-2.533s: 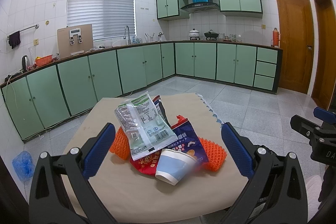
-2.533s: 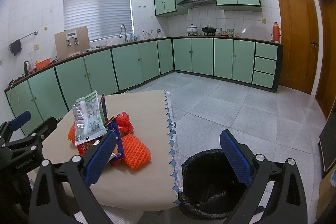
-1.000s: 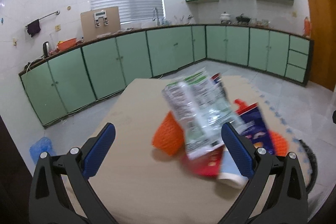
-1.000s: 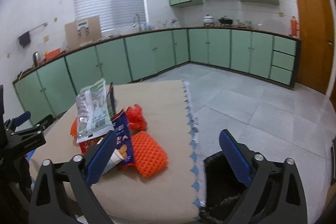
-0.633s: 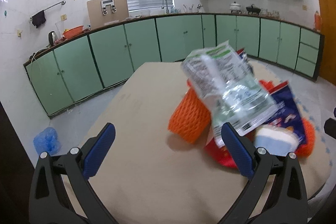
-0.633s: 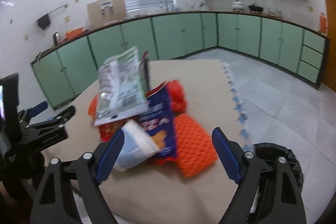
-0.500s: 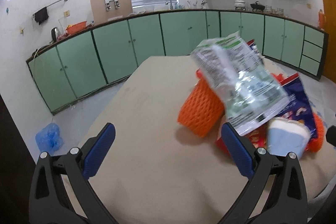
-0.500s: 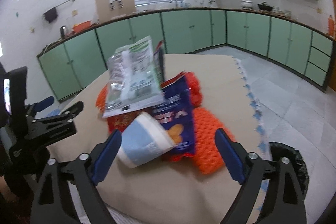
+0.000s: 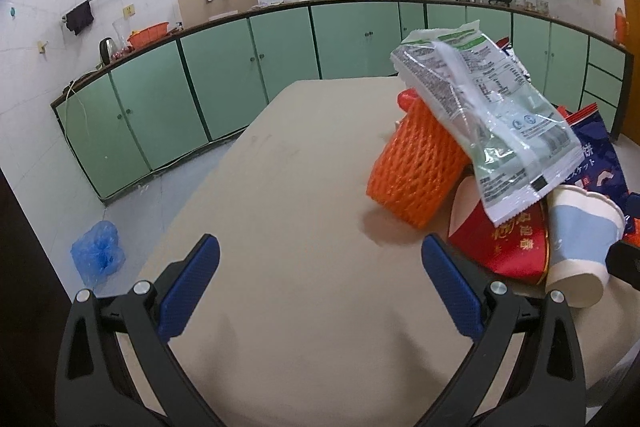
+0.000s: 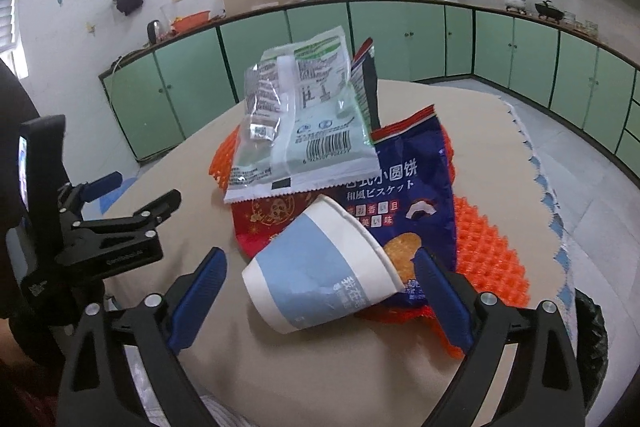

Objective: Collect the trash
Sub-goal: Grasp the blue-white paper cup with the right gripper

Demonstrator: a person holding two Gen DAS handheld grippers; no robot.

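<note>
A pile of trash lies on the beige table (image 10: 472,131). A blue-and-white paper cup (image 10: 320,263) lies on its side at the front; my open right gripper (image 10: 320,295) straddles it, one finger on each side. Behind it lie a dark blue biscuit bag (image 10: 404,187), a red wrapper (image 10: 272,219), a clear green-printed bag (image 10: 304,131) on top, and orange foam nets (image 10: 488,251). My left gripper (image 9: 320,287) is open and empty over bare table, left of the pile; the cup (image 9: 576,239) and an orange net (image 9: 416,167) show there.
A black-lined trash bin (image 10: 592,327) stands on the floor past the table's right edge. Green cabinets (image 9: 224,79) line the walls. A blue plastic bag (image 9: 98,255) lies on the floor to the left. The left gripper's body (image 10: 92,227) sits left of the pile.
Both grippers have swung left and moved in on the table. The right gripper has dropped toward the pile until its open fingers flank the paper cup. The left has moved off the pile.
</note>
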